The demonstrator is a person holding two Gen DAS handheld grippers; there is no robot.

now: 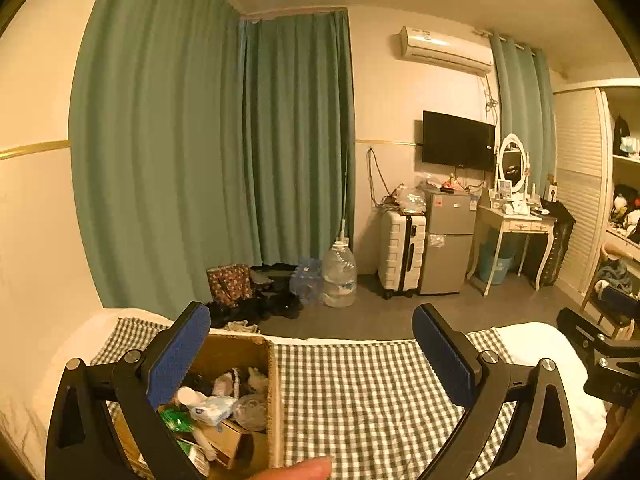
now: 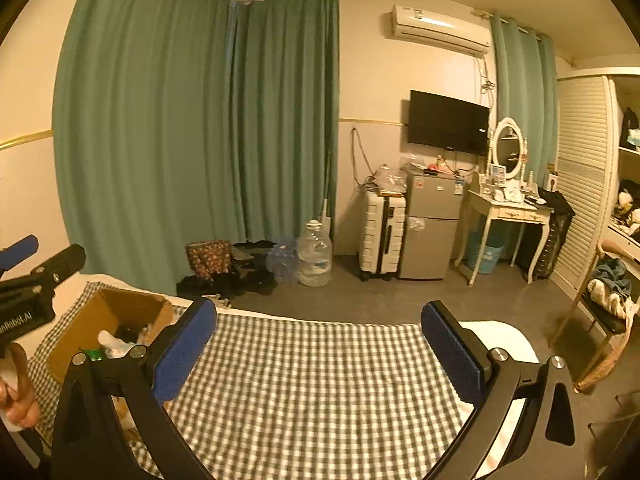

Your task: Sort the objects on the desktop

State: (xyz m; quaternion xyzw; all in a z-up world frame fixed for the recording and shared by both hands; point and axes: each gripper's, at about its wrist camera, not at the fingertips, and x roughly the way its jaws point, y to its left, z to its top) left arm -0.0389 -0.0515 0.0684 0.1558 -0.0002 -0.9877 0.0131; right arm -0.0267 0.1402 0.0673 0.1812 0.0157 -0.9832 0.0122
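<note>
Left hand-held gripper (image 1: 311,354), right hand-held gripper (image 2: 319,350) agape, empty

Box (image 1: 240,354) contents jumbled (labels unreadable).

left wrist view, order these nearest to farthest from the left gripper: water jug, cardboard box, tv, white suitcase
1. cardboard box, right under the left gripper, at its left finger.
2. water jug, on the floor past the bed, by the curtain.
3. white suitcase, against the far wall.
4. tv, mounted on that wall, above and right.
</note>
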